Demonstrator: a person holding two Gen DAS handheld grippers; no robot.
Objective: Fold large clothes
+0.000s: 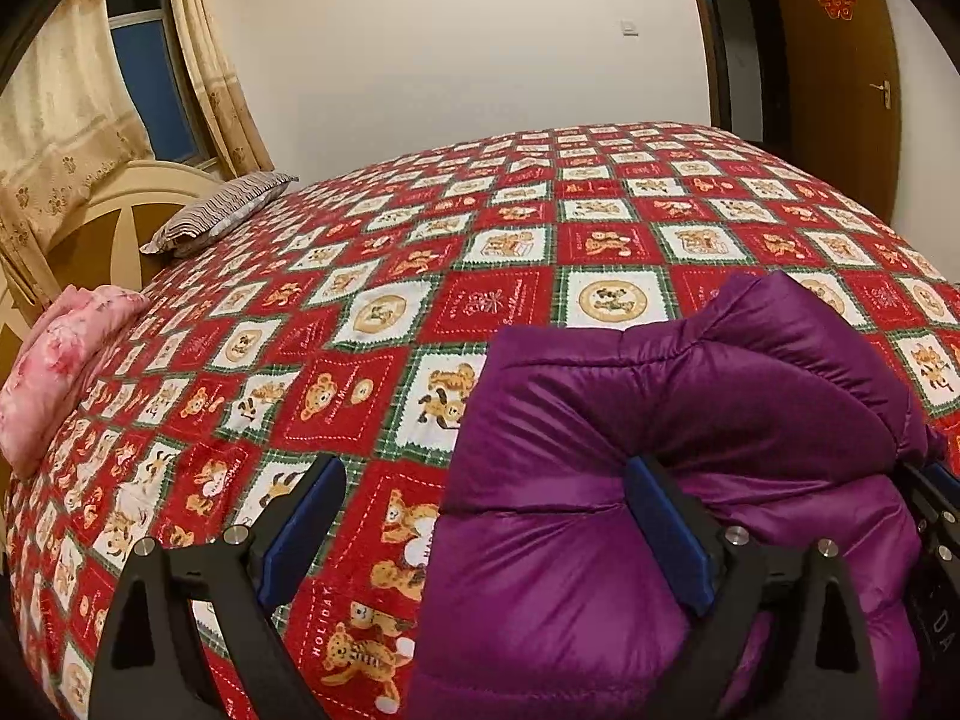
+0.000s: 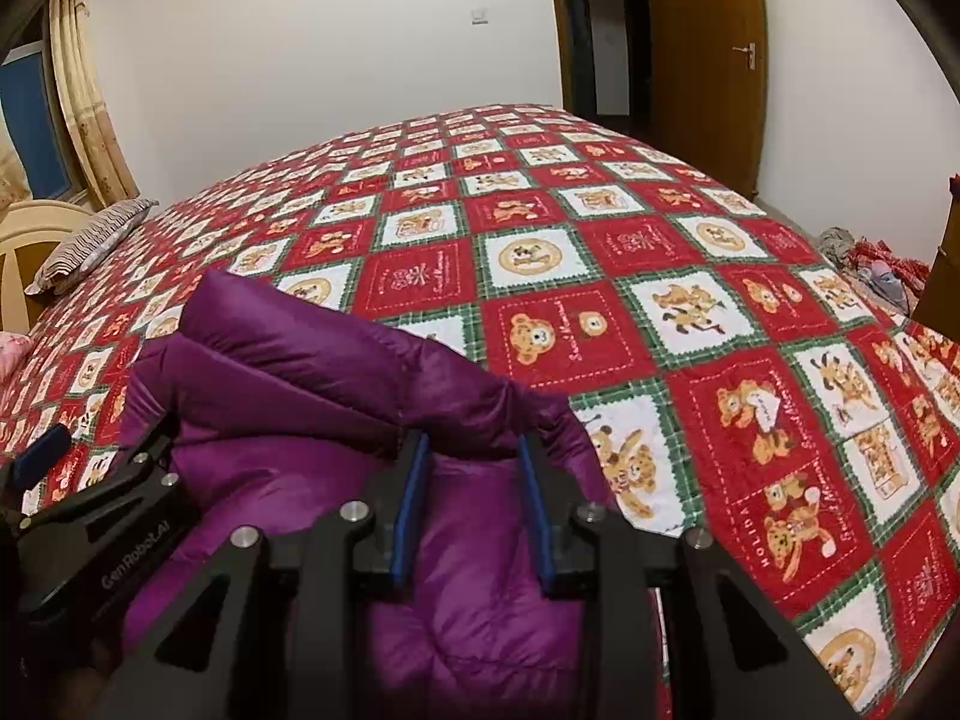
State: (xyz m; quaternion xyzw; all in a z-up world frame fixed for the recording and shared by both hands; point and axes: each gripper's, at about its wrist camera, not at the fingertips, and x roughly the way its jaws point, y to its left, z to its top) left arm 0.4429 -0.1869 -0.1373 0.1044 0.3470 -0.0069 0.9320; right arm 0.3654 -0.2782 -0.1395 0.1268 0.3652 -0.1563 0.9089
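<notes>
Jacket: purple puffer, nearest both cams; bunched in a thick folded bundle at near edge of bed, lying on the bedspread. Bulk is stacked, prob. mid-fold; top layer humps up since padding resists creasing.
Bed: largest item, red/green/white teddy-print spread, serves as the folding surface; wide bare area beyond the jacket leaves room to lay it flat.
Right claw: fingers astride a raised ridge of jacket fabric, gap narrow, blue pads against the fabric both sides; reads as pinching the ridge. Grip on a ridge, not a flat panel, prob. because slick shell gives little else to hold.
Left claw: spread wide; right-hand finger pressed into jacket's left edge, other finger over bare bedspread. No pinch; judged as steadying or about to take the edge.
Claw spacing: both at the same bundle, close side by side; each shows in the other's view.
Pillows: striped one and pink one at headboard end, well apart from the jacket, no obstruction.
Risk: slippery padded cloth may slide out of a shallow pinch.
</notes>
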